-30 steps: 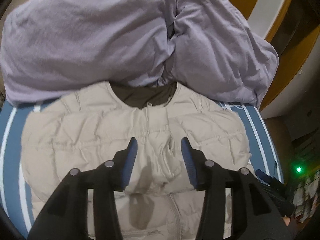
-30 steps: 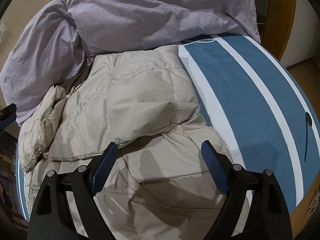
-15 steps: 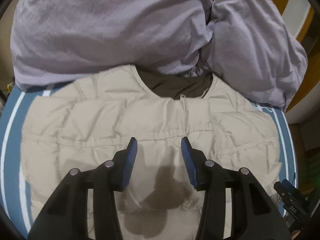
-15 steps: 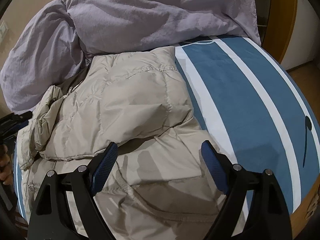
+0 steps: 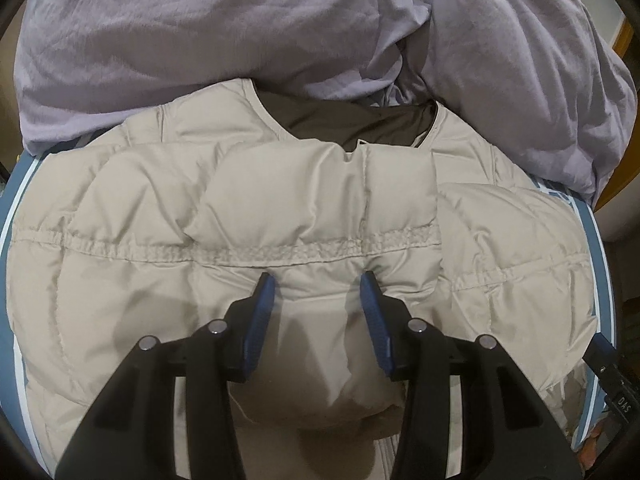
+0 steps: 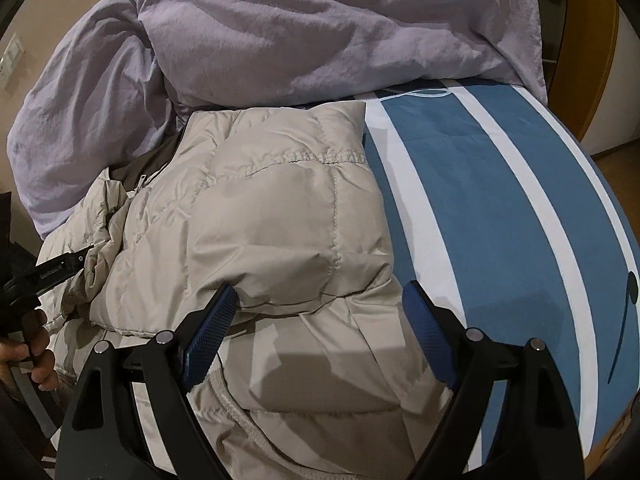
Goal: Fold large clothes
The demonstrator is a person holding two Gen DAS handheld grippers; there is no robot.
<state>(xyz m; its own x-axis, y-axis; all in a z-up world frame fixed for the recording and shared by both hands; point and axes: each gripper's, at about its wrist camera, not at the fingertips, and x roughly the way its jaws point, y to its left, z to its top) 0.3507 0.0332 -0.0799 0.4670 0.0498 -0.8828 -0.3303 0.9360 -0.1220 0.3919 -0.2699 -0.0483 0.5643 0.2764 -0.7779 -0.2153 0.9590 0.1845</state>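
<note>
A: Where is the jacket (image 5: 168, 216)?

B: It lies flat on the bed (image 6: 500, 208). Its neck points at the quilt (image 5: 200, 40), and its top touches the quilt.

A: What is the left gripper (image 5: 318, 282) doing?

B: It hangs low over the middle of the jacket, partly open. A puffy fold sits between its blue fingers (image 5: 260, 320), but I cannot tell if they squeeze it.

A: And the right gripper (image 6: 320, 300)?

B: It is wide open and holds nothing. It hangs over the jacket's right side, where one part is folded over the body.

A: What step is this?

B: I think the sides are folded in and now get patted flat. The bottom part is not folded up yet.

A: So what comes next?

B: I guess both grippers need to grab the bottom edge and bring it up to the neck. The jacket is puffy, so it may spring back open.

A: Is there room?

B: On the left, the jacket goes almost to the bed's edge. At the top, the quilt blocks the way. On the right, there is lots of bare striped bed.
</note>
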